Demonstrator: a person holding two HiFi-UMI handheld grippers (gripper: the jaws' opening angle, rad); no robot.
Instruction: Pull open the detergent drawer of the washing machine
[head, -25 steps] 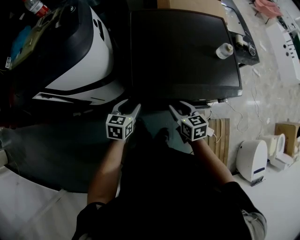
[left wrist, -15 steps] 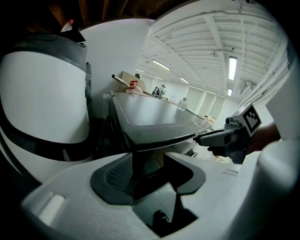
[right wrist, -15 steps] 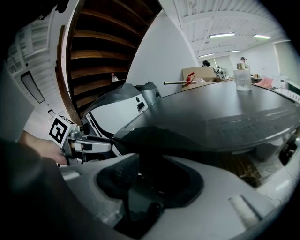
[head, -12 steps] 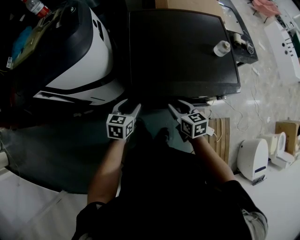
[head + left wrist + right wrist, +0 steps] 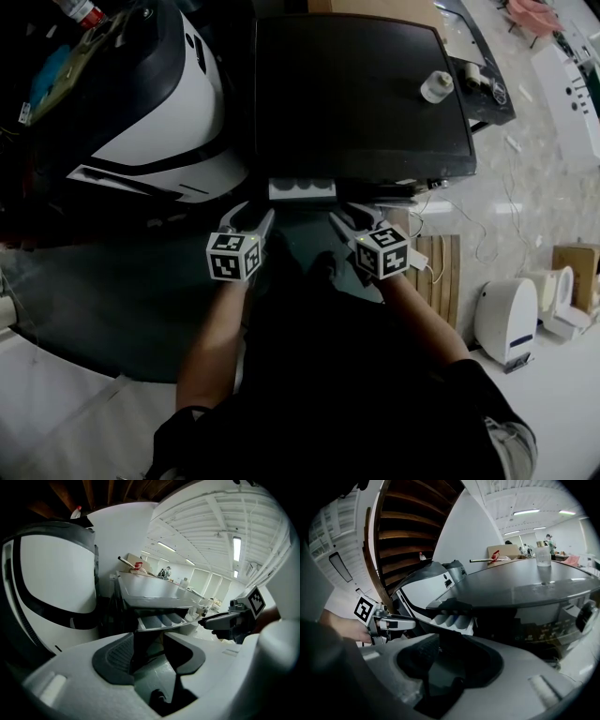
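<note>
The washing machine (image 5: 356,94) has a dark flat top and fills the upper middle of the head view. Its white detergent drawer (image 5: 302,188) sticks out from the front edge, its compartments showing. My left gripper (image 5: 247,221) hovers just below the drawer's left end, open and holding nothing. My right gripper (image 5: 352,222) sits just below the drawer's right end, also open and empty. In the left gripper view the drawer (image 5: 161,620) lies beyond the parted jaws of the left gripper (image 5: 150,653). The right gripper view shows the drawer (image 5: 452,620) ahead of the right gripper (image 5: 450,656).
A small white jar (image 5: 433,86) stands on the machine's top near the right edge. A large white and black appliance (image 5: 159,112) stands close on the left. A wooden slatted board (image 5: 441,267) and a white device (image 5: 506,319) are on the floor at the right.
The detergent drawer now sticks out from the machine's front; it was not visible before. Both grippers have shifted slightly left and toward the person.
</note>
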